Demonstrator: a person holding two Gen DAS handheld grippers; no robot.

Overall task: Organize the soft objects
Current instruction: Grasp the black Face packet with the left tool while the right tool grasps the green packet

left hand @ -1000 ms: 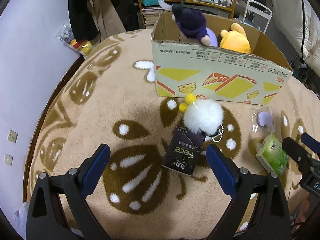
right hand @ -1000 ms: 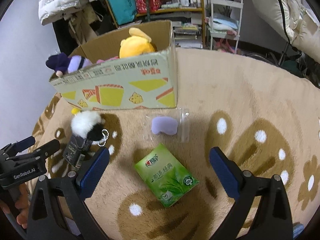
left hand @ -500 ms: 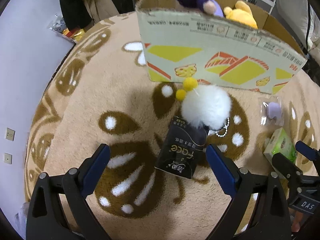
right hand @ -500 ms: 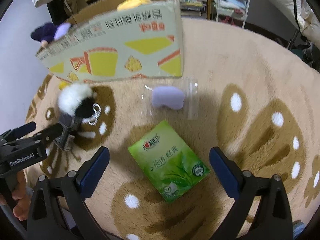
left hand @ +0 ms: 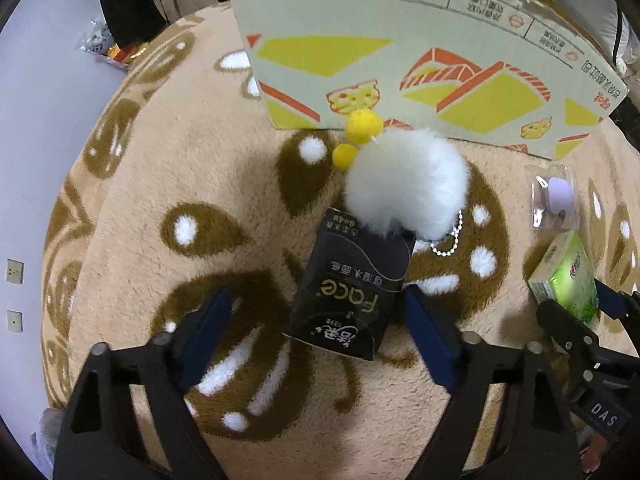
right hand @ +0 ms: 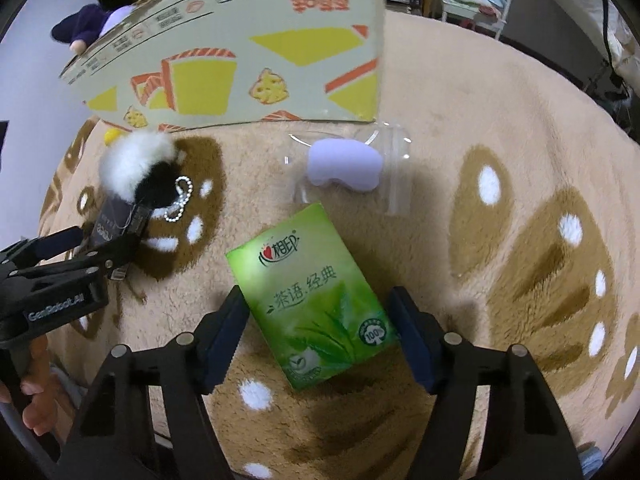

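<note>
Two views, itemised.

Left wrist view: left gripper pointed down at the patterned beige rug; jaws have just been closing, now astride the black tissue pack. Right blue pad looks to meet the pack's edge; left pad stands clear, so no grip. White pom-pom keychain lies against the pack's far end, two yellow balls toward the cardboard box beyond. Purple sponge in clear bag and green tissue pack at far right, the right gripper around the latter.

Right wrist view: right gripper, jaws just closing, straddles the green tissue pack; both pads near or at its edges, firm contact not discernible. Purple sponge in clear bag lies between pack and cardboard box. Purple plush toy shows over the box's rim.
</note>
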